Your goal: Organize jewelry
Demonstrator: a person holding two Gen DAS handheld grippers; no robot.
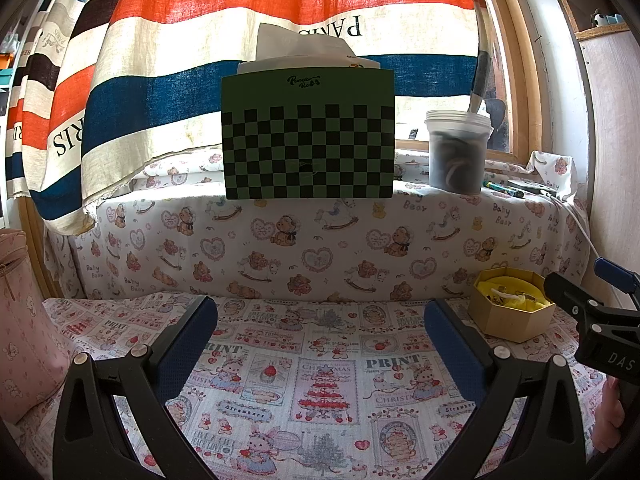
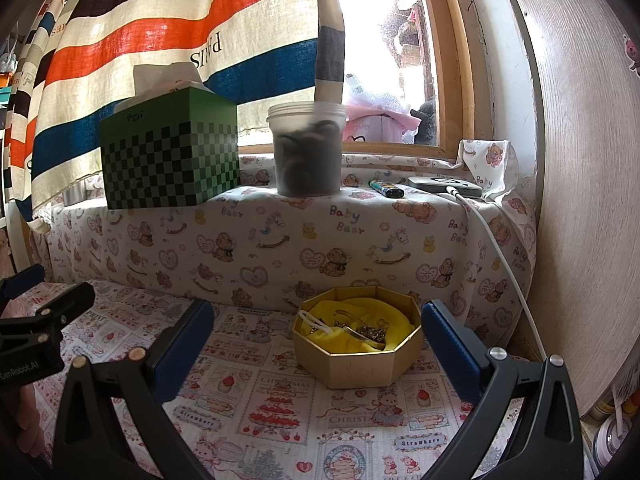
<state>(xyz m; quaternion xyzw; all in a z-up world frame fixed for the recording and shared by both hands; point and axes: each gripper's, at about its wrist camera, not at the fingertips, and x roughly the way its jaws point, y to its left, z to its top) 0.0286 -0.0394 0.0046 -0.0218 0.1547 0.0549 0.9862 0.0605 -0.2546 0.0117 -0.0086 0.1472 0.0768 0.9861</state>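
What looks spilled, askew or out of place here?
Nothing is spilled. The jewelry lies in a tangled heap on crumpled yellow cloth inside the lidless octagonal box. Both grippers, left and right, are open and empty.

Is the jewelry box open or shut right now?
Open. The jewelry box has no lid on; yellow cloth and a chain show inside.

Home setting, looks like a bedroom nook by a window. Ahead of both tools: a ledge draped in "Baby Bear" teddy-print fabric [image 2: 280, 240], with a strawberry/Christmas-print cloth [image 1: 320, 392] covering the surface below them. Striped curtain [image 1: 200, 60] hangs over a wood-framed window [image 2: 452, 80]. On the ledge: green checkered tissue box [image 2: 170, 156], lidded plastic tub [image 2: 307, 152], lighter [image 2: 386, 189], charging device with white cable [image 2: 444, 187]. Pink soft bag [image 1: 20, 320] far left.
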